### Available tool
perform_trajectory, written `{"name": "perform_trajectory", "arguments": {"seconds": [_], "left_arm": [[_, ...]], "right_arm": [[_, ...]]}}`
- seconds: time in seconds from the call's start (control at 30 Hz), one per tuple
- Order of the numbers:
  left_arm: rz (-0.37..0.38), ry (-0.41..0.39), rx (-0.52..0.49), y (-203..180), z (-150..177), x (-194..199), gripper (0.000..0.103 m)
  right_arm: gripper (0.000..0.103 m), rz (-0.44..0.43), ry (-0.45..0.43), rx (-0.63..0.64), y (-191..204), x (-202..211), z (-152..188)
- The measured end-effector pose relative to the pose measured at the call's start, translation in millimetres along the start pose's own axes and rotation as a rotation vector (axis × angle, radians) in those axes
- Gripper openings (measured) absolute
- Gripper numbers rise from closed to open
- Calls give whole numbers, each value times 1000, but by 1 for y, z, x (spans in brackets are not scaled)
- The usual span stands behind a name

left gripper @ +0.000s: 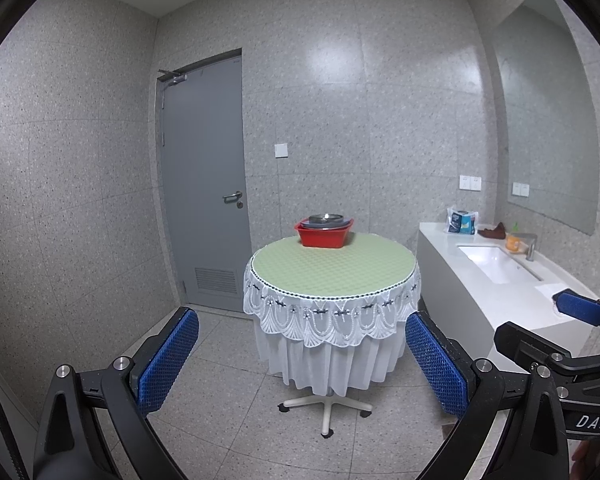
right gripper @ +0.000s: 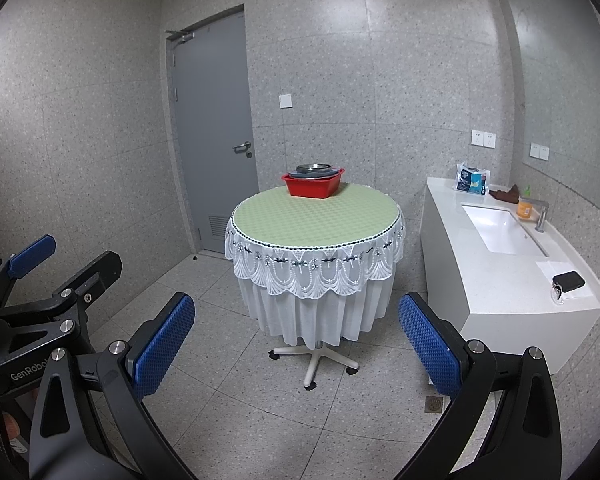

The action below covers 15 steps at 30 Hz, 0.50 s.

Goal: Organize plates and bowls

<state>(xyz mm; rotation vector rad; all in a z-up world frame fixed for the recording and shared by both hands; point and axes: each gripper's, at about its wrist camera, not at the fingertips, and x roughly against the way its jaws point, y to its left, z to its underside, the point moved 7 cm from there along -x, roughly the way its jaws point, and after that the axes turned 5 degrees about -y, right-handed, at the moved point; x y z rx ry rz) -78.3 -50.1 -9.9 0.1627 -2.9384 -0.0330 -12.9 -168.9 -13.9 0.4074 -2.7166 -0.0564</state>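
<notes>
Left wrist view: stood well back from a round table point(left gripper: 332, 264) under a green cloth with lace skirt, both claws held wide and empty. Left gripper point(left gripper: 302, 364) spread with blue pads far apart, nothing between; right gripper point(right gripper: 296, 344) likewise gaping and holding nothing, seen also at 4 o'clock in the left view. Found at the table's 12 o'clock edge: a red basin point(left gripper: 324, 234), and inside it a stack of crockery, apparently a grey plate point(left gripper: 314, 225) with a metal bowl point(left gripper: 326, 218) on top, count and order too small to tell. Ran along 3 o'clock: a white counter point(right gripper: 496, 280) with sink point(right gripper: 500, 228), a tissue pack, an orange bottle and a dark small object at its near end. Closed at 10 o'clock: a grey door point(left gripper: 204, 184). Judged equally fitting for dishes gathered and waiting to be sorted, or dishes stacked away with the job complete; not settled by this scene. Called for in any handling: closing the distance to the table, since neither claw was anywhere near the basin.
</notes>
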Motion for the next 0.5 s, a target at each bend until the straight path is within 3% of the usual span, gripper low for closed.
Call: {"name": "perform_trajectory", "arguments": {"seconds": [0.5], "left_arm": [[-8, 13, -10, -14, -4, -16, 102]], "right_arm": [[103, -12, 6, -15, -14, -14, 0]]}}
